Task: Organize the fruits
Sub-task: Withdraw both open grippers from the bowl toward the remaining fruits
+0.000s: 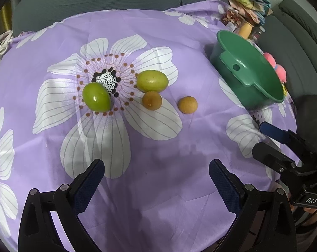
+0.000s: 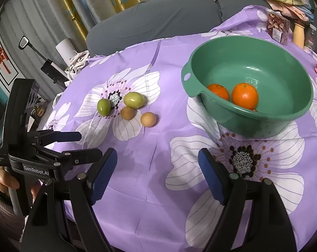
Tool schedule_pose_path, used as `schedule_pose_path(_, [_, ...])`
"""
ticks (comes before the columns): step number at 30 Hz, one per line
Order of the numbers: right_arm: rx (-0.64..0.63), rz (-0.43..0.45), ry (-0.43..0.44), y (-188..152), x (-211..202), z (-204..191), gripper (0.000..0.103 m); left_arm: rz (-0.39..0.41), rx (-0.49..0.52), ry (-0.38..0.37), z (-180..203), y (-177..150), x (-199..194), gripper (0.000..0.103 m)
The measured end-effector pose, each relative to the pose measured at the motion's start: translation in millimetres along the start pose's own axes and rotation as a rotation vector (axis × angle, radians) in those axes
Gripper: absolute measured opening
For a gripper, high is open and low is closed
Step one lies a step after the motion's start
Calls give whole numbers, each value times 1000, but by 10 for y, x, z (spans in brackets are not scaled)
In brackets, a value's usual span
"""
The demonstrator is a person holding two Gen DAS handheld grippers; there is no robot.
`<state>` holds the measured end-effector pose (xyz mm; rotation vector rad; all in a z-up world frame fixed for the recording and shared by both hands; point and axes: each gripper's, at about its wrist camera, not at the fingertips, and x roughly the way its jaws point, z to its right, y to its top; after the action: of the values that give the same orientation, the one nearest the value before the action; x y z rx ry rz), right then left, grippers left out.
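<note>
While both grippers hover above the purple floral cloth (image 1: 158, 147), I read the left gripper (image 1: 156, 180) as spread wide with nothing between its pads, and the right gripper (image 2: 158, 174) as likewise spread and empty. Four fruits lie loose on the cloth: a green fruit (image 1: 96, 97), a yellow-green fruit (image 1: 152, 80), a brown fruit (image 1: 151, 100) just beside it, possibly touching, and a second brown fruit (image 1: 187, 104) set apart toward the green basin (image 2: 301, 96). Two oranges (image 2: 244, 95) already sit inside the basin.

Governing relation: the loose fruits lie ahead of the left gripper and slightly to its left, whereas from the right wrist view they lie ahead and well to the left, with the basin ahead to the right. I judge the left gripper nearer the green pair. The yellow-green fruit's long axis runs roughly across the left gripper's view, so closing across its short width looks preferable.

Legible markings: "GenRobot.AI" on the left gripper body, seen from the right wrist; "DAS" on the right gripper body
</note>
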<state>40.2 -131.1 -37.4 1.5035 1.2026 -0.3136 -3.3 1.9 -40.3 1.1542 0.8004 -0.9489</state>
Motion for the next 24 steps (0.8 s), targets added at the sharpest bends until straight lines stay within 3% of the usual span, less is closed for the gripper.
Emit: schedule_pose_path(24, [-15,-28,2,44,128,-49,80,12,-1,-56,-49,47,18,99])
